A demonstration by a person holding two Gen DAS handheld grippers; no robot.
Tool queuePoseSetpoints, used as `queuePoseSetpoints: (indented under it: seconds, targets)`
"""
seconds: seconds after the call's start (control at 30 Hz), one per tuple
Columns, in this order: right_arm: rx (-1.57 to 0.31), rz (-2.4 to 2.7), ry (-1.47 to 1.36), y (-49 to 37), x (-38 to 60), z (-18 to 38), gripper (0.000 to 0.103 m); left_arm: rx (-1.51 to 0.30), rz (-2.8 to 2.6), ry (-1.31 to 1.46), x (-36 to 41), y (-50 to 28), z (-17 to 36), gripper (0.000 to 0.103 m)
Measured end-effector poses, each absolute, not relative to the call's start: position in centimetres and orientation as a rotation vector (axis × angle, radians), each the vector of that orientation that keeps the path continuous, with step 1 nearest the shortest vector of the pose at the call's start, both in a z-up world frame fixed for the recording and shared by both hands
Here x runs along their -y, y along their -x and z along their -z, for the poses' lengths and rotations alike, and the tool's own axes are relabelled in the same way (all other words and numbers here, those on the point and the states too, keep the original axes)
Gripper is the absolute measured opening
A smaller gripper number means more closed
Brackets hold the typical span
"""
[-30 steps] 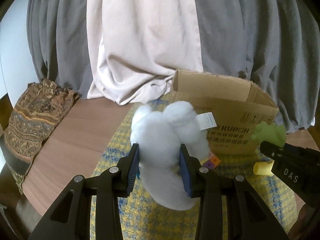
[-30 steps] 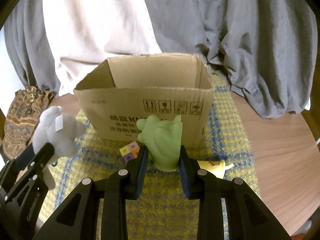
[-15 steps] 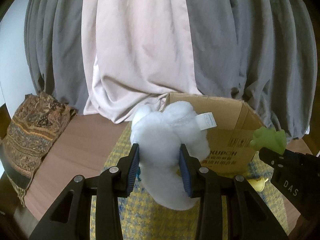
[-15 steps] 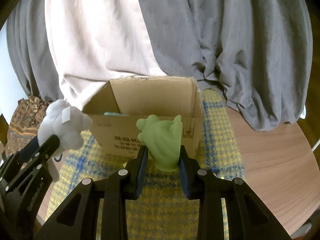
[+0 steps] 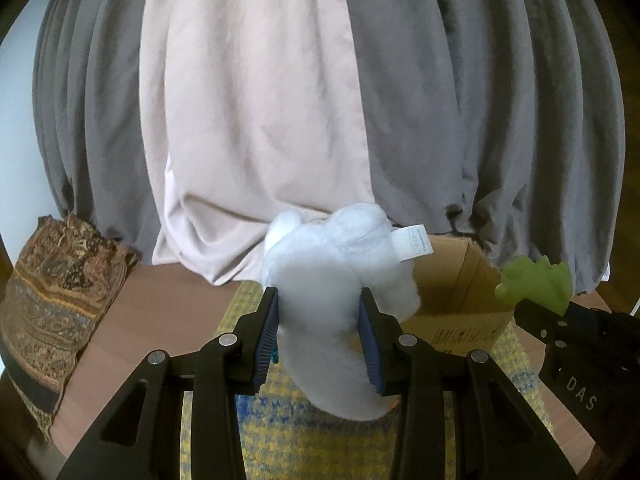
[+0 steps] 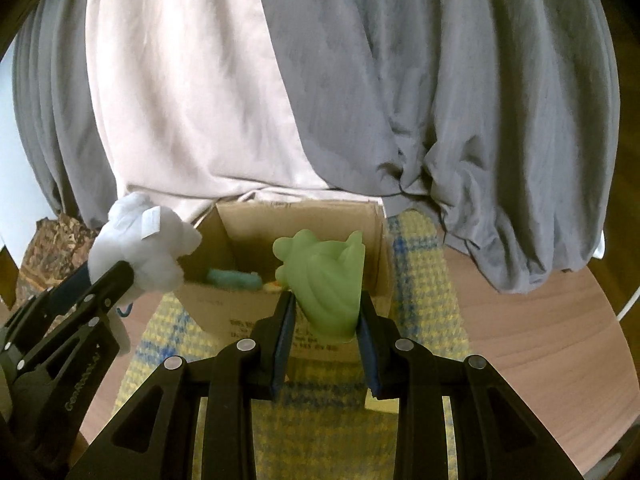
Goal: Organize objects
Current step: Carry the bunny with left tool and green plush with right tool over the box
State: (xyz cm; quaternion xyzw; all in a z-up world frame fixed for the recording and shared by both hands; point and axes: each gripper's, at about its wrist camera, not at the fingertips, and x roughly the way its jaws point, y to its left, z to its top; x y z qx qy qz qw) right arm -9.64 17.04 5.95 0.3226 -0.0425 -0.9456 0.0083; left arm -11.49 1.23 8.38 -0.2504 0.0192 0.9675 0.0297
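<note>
My left claw is clamped across the waist of the white plush toy, held in the air beside the open cardboard box. It looks light and squashy, so mid-body is the safe hold; the limbs would likely flop loose. My right claw pinches the green rubbery toy by its base at the box's near wall. That one seems firmer, possibly slick.

Grey curtains, patterned cushion
</note>
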Motion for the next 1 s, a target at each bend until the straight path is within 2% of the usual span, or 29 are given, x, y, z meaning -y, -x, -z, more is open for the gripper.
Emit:
queuePoseSetpoints:
  seconds: [1.0]
  targets:
    - [0.109,2.954,-1.051,15.4,-16.9,-6.5,0.030,-0.144,-2.837,0.841,-3.8,18.8,-8.2,0.038]
